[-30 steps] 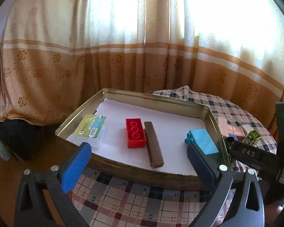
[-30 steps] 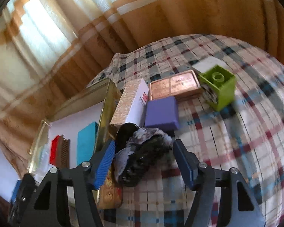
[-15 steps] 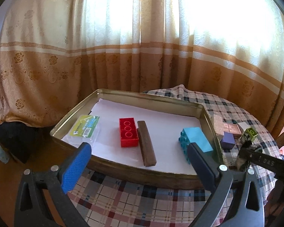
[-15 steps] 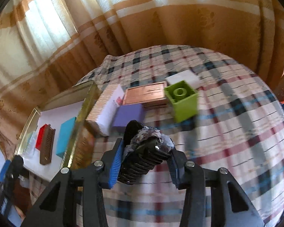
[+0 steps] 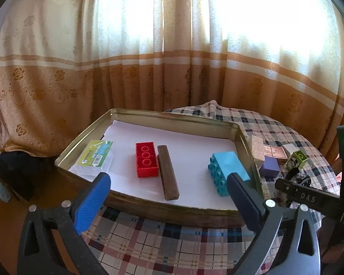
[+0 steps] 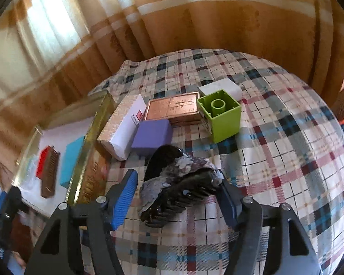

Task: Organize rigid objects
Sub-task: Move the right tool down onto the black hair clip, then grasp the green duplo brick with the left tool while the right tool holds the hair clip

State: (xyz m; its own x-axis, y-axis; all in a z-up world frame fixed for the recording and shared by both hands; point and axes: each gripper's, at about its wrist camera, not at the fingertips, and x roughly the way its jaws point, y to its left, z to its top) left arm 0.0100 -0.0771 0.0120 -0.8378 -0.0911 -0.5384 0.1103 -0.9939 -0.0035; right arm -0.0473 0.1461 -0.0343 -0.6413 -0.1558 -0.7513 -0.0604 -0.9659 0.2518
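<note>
The right hand-held gripper is opening, its pads spread around a black hair claw clip lying on the checked table; the right pad looks to touch it, the left stands clear. Just beyond lie a purple block and a green brick. The left hand-held gripper hangs spread and empty before the gold tray, where a red brick, brown bar and blue brick lie.

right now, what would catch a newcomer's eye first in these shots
Probably the black hair claw with grey floral fabric, lying on the plaid tablecloth between the right gripper's opening jaws. Next, the gold tray holding a red brick, a brown bar and a blue brick, and the lime green block beyond the claw.
</note>
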